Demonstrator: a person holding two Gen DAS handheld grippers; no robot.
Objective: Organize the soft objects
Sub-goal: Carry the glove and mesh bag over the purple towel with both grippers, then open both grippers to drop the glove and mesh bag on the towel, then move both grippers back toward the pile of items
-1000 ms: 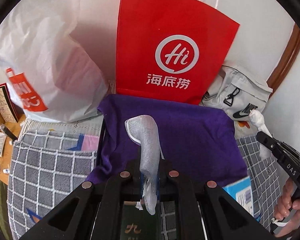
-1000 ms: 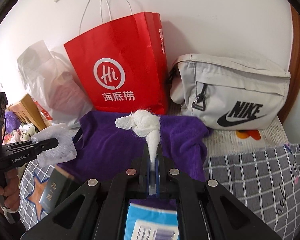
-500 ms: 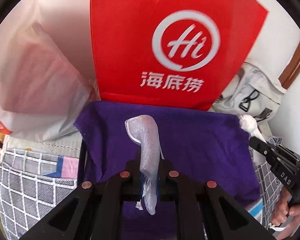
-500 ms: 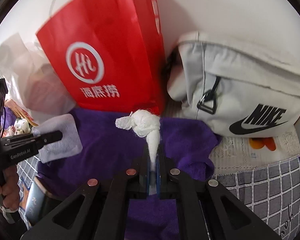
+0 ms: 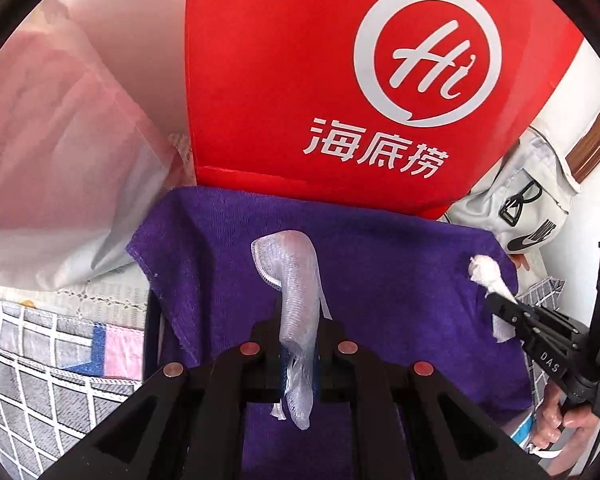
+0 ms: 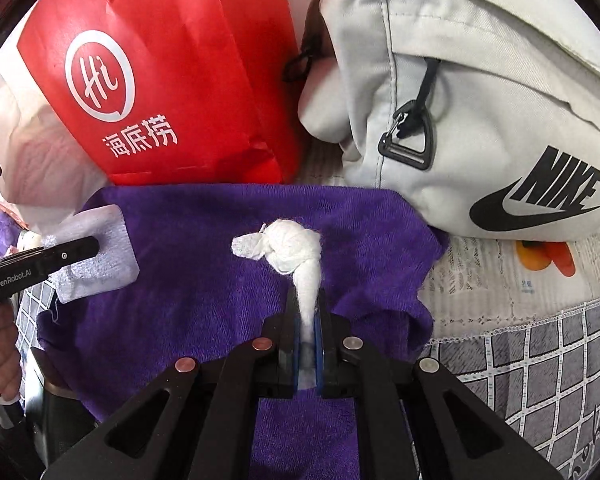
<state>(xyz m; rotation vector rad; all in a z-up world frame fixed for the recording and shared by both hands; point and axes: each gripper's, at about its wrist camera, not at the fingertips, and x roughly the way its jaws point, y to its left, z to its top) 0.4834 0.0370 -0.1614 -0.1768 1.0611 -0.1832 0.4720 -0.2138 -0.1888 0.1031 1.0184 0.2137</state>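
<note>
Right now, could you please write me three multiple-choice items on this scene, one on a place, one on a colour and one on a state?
1. Where does the red paper bag stand?
A. behind the purple towel
B. on top of the grey Nike bag
C. under the towel

2. What colour is the knotted cloth in the right gripper?
A. black
B. white
C. green

3. How is the left gripper?
A. wide open and empty
B. shut on the red bag
C. shut on the white mesh piece

Answers: 1 A, the bag rises past the towel's far edge. 2 B, the knot is plainly white. 3 C, the mesh is pinched between its fingers.
</note>
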